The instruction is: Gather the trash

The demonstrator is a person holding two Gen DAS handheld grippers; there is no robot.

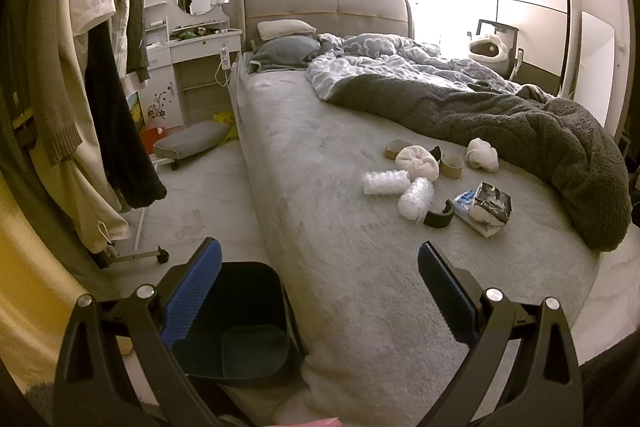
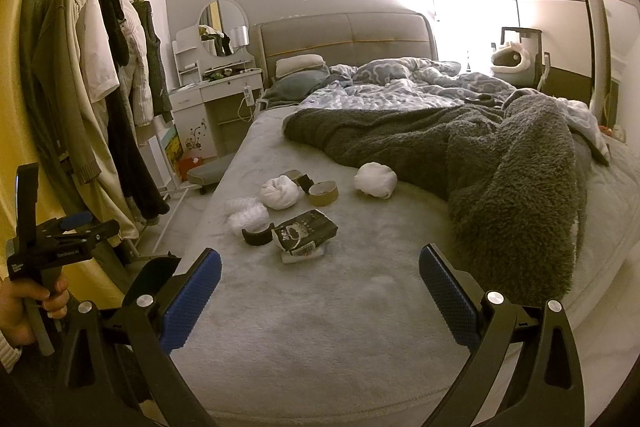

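Trash lies in a cluster on the grey bed (image 1: 320, 187): two bubble-wrap rolls (image 1: 400, 189), white crumpled wads (image 1: 418, 163), cardboard tape cores (image 1: 451, 165), a black curved piece (image 1: 439, 214) and a black-and-white wrapper (image 1: 490, 205). The same cluster shows in the right wrist view, with the wrapper (image 2: 305, 231) nearest. A dark bin (image 1: 240, 331) stands on the floor at the bed's corner. My left gripper (image 1: 320, 263) is open and empty above the bin and bed corner. My right gripper (image 2: 320, 261) is open and empty over the bed's foot.
A dark fluffy blanket (image 2: 500, 167) and patterned duvet cover the bed's right half. A clothes rack (image 1: 92, 67) with hanging garments stands left. A white dressing table (image 1: 192, 47) and a low wheeled stool (image 1: 188, 143) are beyond it. The hand-held left gripper (image 2: 60, 239) shows at the left.
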